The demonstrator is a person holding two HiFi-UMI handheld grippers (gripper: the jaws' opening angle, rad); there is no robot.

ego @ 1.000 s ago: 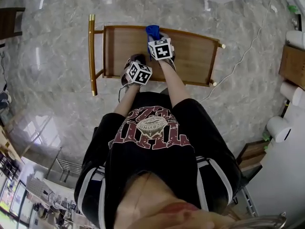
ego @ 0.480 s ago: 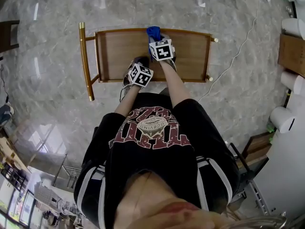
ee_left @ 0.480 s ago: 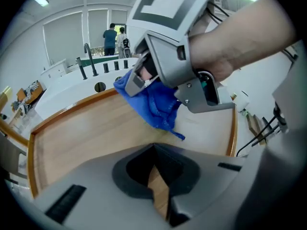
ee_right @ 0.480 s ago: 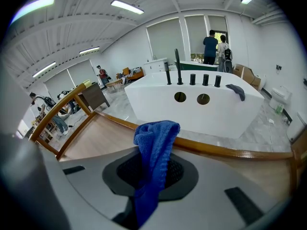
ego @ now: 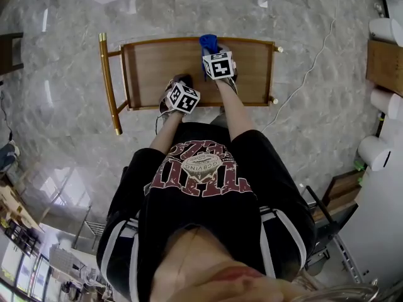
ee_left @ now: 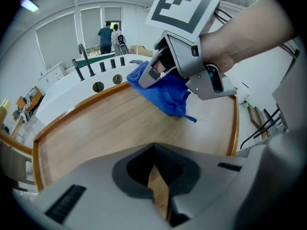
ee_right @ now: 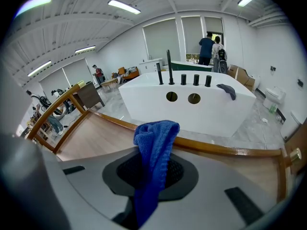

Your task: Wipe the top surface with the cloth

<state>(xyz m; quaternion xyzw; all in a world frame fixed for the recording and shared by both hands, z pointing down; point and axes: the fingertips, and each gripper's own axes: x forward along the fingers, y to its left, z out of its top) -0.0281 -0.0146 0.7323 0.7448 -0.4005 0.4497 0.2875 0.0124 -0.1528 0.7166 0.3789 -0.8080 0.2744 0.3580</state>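
the cloth, blue and bunched, is pinched between the jaws of the right gripper and drapes onto the top just inside its far rim, right of middle. bare wood runs wide leftward toward the handle, with less room to the right. the left gripper sits by the near edge, jaws almost together and empty.

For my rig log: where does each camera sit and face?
Head view: head-mounted, steeply down onto the brown wooden top surface; torso, forearms show.
Left gripper view: on left gripper, facing right gripper; own jaws show.
Right gripper view: on right gripper, facing a white counter; own jaws show.
Shared: all show the blue cloth.
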